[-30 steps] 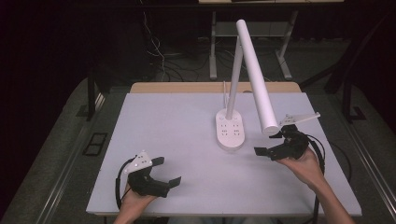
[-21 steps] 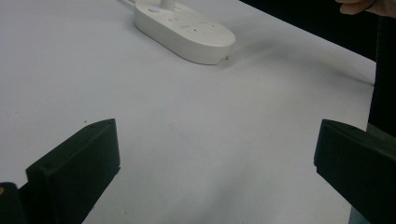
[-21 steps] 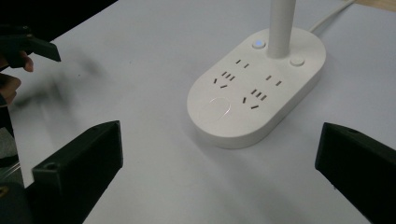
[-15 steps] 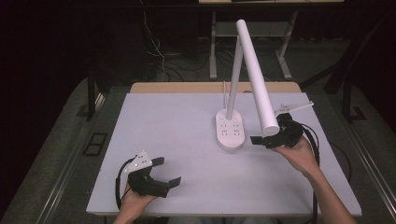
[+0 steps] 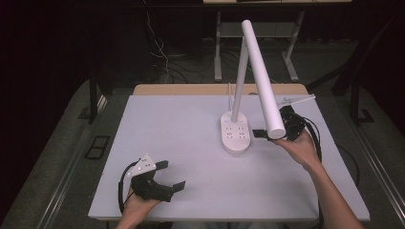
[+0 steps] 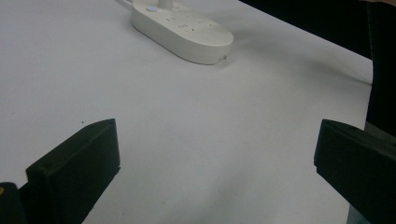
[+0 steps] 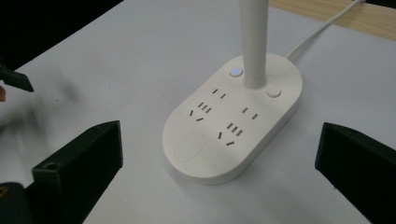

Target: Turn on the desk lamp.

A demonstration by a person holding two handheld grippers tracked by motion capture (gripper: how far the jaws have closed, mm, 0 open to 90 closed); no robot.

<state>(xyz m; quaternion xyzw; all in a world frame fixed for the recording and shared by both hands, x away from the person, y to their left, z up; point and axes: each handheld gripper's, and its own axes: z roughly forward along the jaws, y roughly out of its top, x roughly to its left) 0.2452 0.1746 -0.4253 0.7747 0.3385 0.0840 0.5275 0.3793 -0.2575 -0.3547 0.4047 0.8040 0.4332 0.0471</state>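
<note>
A white desk lamp stands right of centre on the table. Its oval base point(image 5: 235, 133) carries several sockets; a thin stem point(image 5: 240, 76) rises from it and a long tube head point(image 5: 261, 76) slopes down to the right. My right gripper point(image 5: 268, 132) hovers just right of the base, partly behind the tube's end, jaws open and empty. In the right gripper view the base point(image 7: 233, 121) lies between the wide jaws point(image 7: 219, 172), with a lit blue button point(image 7: 236, 72). My left gripper point(image 5: 170, 174) rests open at the front left; in its view point(image 6: 215, 158) the base point(image 6: 182, 30) lies far ahead.
The white table top point(image 5: 181, 124) has a wooden strip point(image 5: 191, 89) along its back edge. The lamp's white cable point(image 7: 322, 28) runs off the back. Dark floor with cables and metal table legs point(image 5: 218, 52) lies beyond.
My right gripper has risen and moved forward and left, from the table beside the lamp to just right of the base under the tube's end. The left gripper has stayed put.
</note>
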